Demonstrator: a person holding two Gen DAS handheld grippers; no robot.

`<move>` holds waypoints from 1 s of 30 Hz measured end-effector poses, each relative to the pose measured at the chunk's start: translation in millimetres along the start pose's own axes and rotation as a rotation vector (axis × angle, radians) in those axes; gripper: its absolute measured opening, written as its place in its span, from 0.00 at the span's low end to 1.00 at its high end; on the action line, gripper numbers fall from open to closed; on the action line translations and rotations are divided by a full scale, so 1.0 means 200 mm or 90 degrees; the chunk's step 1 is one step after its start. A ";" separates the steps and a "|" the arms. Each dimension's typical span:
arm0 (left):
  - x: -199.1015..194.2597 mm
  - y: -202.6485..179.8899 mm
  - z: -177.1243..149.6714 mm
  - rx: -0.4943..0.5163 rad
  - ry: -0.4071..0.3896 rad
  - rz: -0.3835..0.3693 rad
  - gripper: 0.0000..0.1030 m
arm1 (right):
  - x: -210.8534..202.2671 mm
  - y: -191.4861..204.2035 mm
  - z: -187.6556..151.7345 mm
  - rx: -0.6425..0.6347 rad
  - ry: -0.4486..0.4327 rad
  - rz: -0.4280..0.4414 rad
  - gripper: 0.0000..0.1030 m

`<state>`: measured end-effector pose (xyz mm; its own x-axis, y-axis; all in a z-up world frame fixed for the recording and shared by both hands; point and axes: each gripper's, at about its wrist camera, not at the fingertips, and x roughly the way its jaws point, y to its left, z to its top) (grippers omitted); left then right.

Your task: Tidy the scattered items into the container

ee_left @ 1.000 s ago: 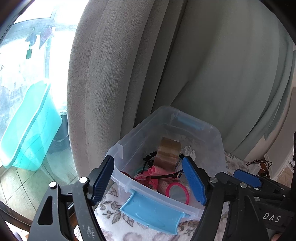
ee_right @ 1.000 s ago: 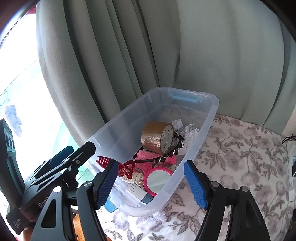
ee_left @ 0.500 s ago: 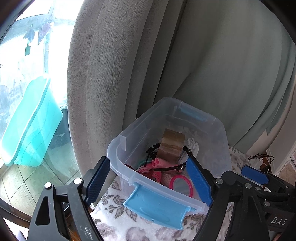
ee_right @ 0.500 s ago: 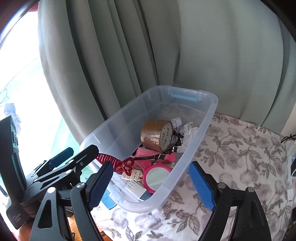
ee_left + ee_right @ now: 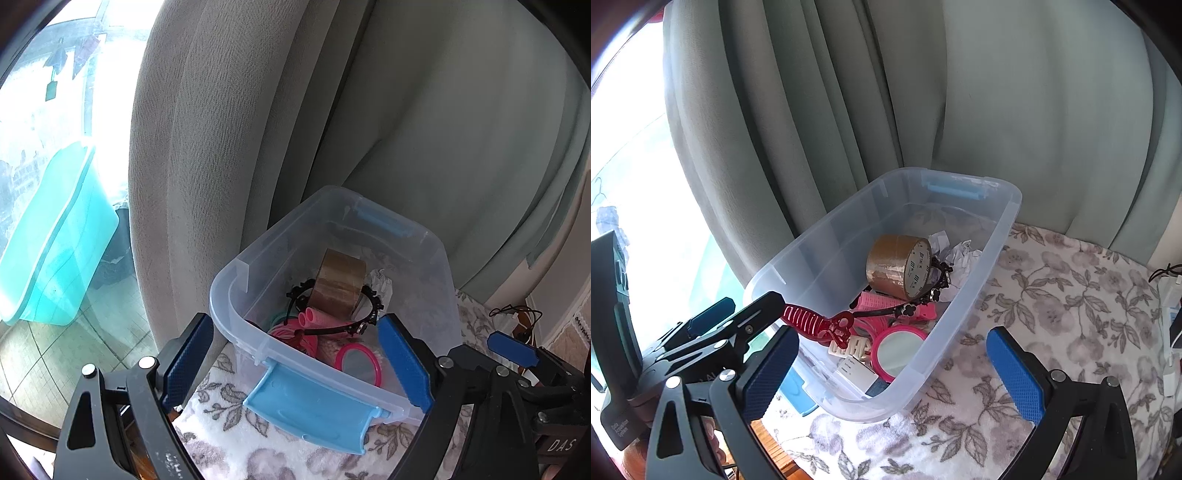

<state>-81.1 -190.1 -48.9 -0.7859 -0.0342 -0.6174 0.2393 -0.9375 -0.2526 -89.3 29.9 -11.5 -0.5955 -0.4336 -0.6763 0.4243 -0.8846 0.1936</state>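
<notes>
Grey-green curtains [image 5: 424, 129] fill the background of the left wrist view, with a bright window at the left edge, beyond which a turquoise tub [image 5: 55, 236] is seen leaning over a tiled floor. A floral cloth [image 5: 229, 402] covers the surface on which the clear plastic container [image 5: 236, 314] stands. The left gripper [image 5: 295, 365] is angled downward toward the container's near end; its jaws are opening and nothing is pressed between the blue pads, though the near rim and the blue latch [image 5: 314, 406] are framed between them. Inside, a roll of brown tape [image 5: 340, 284] is seen on edge toward the far end, with a black headband [image 5: 365, 317], pink curlers [image 5: 314, 317] and a pink round mirror [image 5: 358, 365] nearer the near end, partly veiled by the wall. At the right edge, the tip of the right gripper is cut off.

From the right wrist view, the same curtains [image 5: 997, 110] and floral cloth [image 5: 1071, 314] are seen, the container [image 5: 990, 258] lying along the cloth's left edge. The right gripper [image 5: 890, 369] is tilted downward over the near right corner, its jaws opening and empty. A dark red hair claw [image 5: 820, 325] is propped on the near left rim; the brown tape [image 5: 897, 266], crumpled paper [image 5: 960, 258], a cream clip [image 5: 849, 349] and the mirror [image 5: 897, 352] lie within. A small white box under the mirror is hard to identify. The left gripper [image 5: 701, 328] shows at the left, its fingertips largely hidden.
</notes>
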 end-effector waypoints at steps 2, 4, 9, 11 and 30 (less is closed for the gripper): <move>0.00 0.00 0.00 -0.005 0.000 0.004 0.89 | 0.01 0.04 0.01 0.008 -0.002 -0.011 1.00; -0.01 -0.02 0.00 0.002 0.000 0.031 0.89 | 0.01 0.04 0.01 0.004 0.000 -0.016 1.00; -0.02 -0.10 0.00 0.057 -0.006 0.087 0.89 | 0.01 0.03 0.00 0.002 0.005 -0.023 1.00; -0.02 -0.10 0.00 0.063 -0.008 0.087 0.89 | 0.01 0.02 0.00 0.007 0.005 -0.022 1.00; -0.02 -0.10 0.00 0.065 -0.011 0.094 0.89 | -0.01 0.03 0.01 0.001 0.005 -0.028 1.00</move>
<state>-82.4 -170.9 -41.3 -0.7564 -0.1786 -0.6293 0.2937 -0.9523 -0.0828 -87.3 24.0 -7.3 -0.6081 -0.3923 -0.6901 0.3967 -0.9032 0.1638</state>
